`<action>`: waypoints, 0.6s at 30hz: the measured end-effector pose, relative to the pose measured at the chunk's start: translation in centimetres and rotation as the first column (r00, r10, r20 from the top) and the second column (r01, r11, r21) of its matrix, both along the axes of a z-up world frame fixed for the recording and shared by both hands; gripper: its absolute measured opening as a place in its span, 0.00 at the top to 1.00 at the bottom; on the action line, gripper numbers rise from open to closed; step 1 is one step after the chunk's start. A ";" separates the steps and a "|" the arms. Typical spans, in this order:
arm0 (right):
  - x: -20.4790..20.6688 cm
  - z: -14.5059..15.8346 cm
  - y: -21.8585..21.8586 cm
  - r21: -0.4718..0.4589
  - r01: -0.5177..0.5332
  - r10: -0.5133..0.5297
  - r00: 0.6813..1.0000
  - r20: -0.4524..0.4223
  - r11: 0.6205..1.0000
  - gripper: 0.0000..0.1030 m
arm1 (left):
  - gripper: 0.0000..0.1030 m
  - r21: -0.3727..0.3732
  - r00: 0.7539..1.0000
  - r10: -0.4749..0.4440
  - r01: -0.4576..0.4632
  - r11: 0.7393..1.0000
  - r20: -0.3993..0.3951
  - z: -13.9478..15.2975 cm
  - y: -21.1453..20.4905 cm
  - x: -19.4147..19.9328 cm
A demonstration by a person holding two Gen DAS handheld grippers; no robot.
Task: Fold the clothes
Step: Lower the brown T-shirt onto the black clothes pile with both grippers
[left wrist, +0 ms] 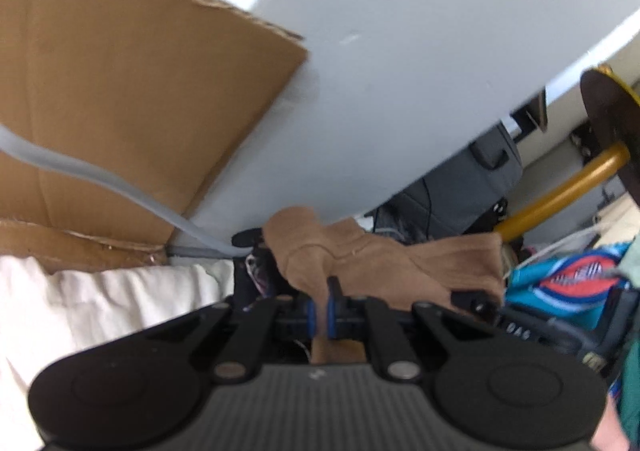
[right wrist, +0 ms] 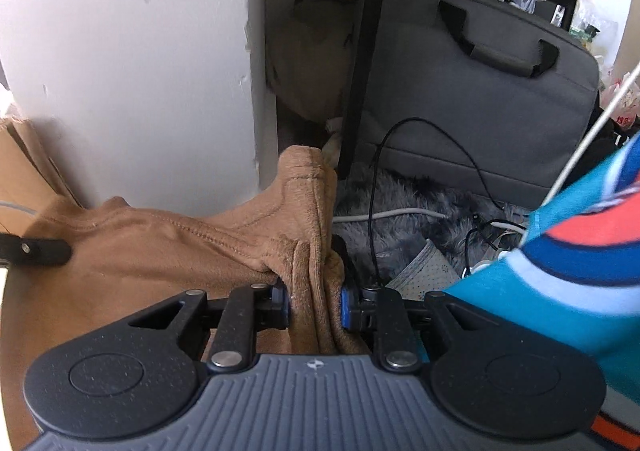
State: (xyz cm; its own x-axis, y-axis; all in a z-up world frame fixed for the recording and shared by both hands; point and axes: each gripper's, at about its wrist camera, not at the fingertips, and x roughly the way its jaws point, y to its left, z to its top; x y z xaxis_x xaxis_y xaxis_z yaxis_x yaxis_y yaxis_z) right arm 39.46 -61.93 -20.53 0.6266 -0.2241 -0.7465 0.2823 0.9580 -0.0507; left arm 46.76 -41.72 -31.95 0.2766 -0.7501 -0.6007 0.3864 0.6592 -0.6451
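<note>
Right claw [right wrist: 316,305] around tan garment [right wrist: 168,247]

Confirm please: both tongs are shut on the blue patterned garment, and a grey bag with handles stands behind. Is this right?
Not quite. Both the left tongs and the right tongs are shut on the tan fleece garment, not the blue patterned garment, which lies beside. The right wrist view shows it. The grey bag does stand behind.

grey fur rug [right wrist: 404,211] on floor: white + black cables, grey bag [right wrist: 480,99] behind.

The garment [right wrist: 192,247] stretches between both jaws, a bag [right wrist: 480,103] behind it.
</note>
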 end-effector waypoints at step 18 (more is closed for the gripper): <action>2.1 3.8 -2.1 -0.100 0.018 -0.012 0.998 0.060 0.995 0.47 | 0.71 0.038 0.995 0.080 -0.082 0.996 0.066 1.5 2.1 -0.1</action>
